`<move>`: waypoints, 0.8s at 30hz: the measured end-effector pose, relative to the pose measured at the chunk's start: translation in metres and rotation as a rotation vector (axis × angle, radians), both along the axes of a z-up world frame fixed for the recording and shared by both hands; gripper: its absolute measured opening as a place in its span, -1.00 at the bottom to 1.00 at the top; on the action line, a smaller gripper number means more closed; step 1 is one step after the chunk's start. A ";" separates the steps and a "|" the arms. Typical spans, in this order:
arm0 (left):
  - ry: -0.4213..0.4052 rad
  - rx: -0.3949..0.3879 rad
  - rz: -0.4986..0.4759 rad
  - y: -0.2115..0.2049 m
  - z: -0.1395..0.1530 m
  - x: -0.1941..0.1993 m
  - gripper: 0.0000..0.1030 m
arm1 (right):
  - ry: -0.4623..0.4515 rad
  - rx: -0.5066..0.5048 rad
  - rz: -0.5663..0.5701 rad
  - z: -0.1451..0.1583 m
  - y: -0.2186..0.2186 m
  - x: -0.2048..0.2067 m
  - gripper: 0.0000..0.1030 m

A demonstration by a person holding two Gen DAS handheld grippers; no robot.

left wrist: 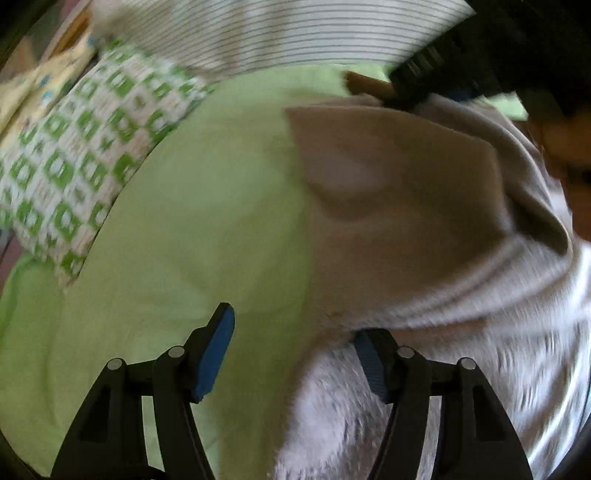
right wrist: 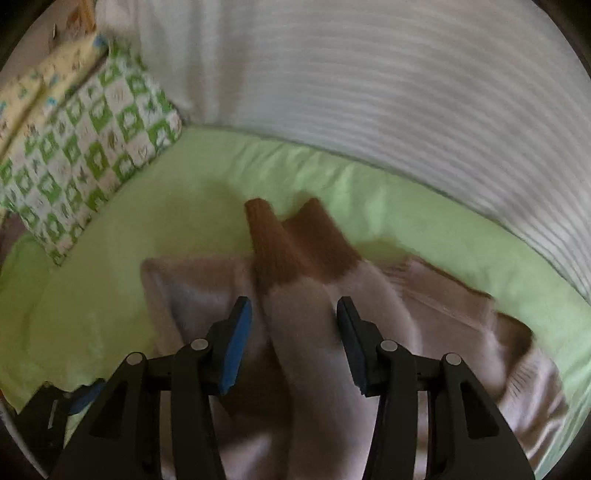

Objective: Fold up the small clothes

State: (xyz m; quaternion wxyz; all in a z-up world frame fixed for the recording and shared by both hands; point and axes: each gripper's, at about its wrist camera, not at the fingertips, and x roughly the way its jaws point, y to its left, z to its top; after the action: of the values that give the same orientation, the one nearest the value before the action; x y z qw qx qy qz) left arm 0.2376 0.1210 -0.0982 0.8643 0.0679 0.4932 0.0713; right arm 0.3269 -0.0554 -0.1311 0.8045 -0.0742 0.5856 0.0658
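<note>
In the left wrist view, the left gripper (left wrist: 291, 354) is pointing down at a light green sheet (left wrist: 192, 229), its jaws standing wide with nothing pressed between the blue pads. One finger is sitting over bare sheet at lower centre; the other is resting at the edge of a pale pinkish-white garment (left wrist: 406, 229), which is filling the right half of the frame and lying blurred toward the lower right. A green-and-white patterned pillow (left wrist: 85, 147) is lying at the upper left, with striped bedding (left wrist: 295, 33) across the top.

In the right wrist view, the right gripper (right wrist: 293, 343) is hanging over the same garment (right wrist: 207, 295) in the lower centre of the frame. A pale sleeve with a brown cuff (right wrist: 295, 236) is running up between its half-open jaws; whether the pads are pressing on it cannot be told. The pillow (right wrist: 85, 155) is sitting at the left, and the left gripper's dark body (right wrist: 48, 410) is showing in the lower left corner.
</note>
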 end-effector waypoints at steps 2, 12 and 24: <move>0.002 -0.016 0.058 0.007 -0.002 0.004 0.12 | -0.029 -0.033 0.009 0.000 -0.001 0.000 -0.61; -0.020 -0.160 0.197 0.019 0.000 -0.010 -0.17 | -0.519 0.404 -0.518 0.141 -0.185 -0.142 -0.82; 0.005 -0.174 0.191 0.019 -0.001 -0.007 -0.15 | -0.307 0.502 -0.799 0.056 -0.266 -0.272 -0.82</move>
State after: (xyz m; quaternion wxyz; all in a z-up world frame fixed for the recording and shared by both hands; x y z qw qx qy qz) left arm 0.2311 0.1402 -0.0993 0.8549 -0.0546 0.5040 0.1099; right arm 0.0545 -0.3209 -0.0748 0.8370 0.3431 0.4089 -0.1204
